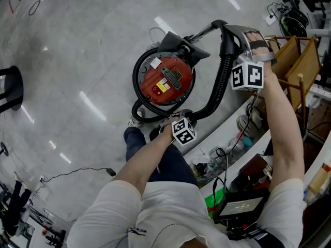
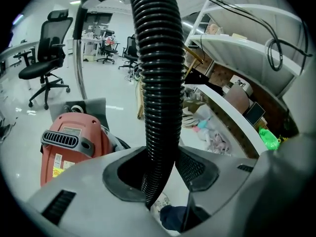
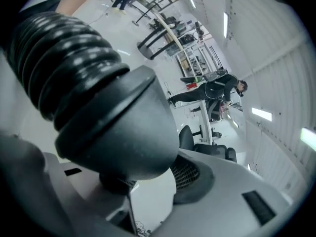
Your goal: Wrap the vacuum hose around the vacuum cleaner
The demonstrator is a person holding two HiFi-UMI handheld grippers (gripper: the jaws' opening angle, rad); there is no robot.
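A round red vacuum cleaner (image 1: 166, 80) stands on the grey floor, and it shows low at the left (image 2: 74, 142) in the left gripper view. Its black ribbed hose (image 1: 221, 84) loops round the base, then rises to the upper right. My left gripper (image 1: 175, 119) is shut on the hose beside the base; the hose (image 2: 157, 83) runs up between the jaws of that gripper (image 2: 158, 179). My right gripper (image 1: 234, 39) is shut on the hose's smooth end cuff (image 3: 116, 125), held raised at the right. A metal wand (image 1: 202, 32) leads from it.
A curved white desk (image 1: 230, 133) with clutter and cables lies close on the right, with a wooden frame (image 1: 296, 61) beyond. My leg and shoe (image 1: 135, 130) are beside the vacuum. An office chair (image 2: 47, 48) stands further off. A cable (image 1: 77, 172) trails on the floor.
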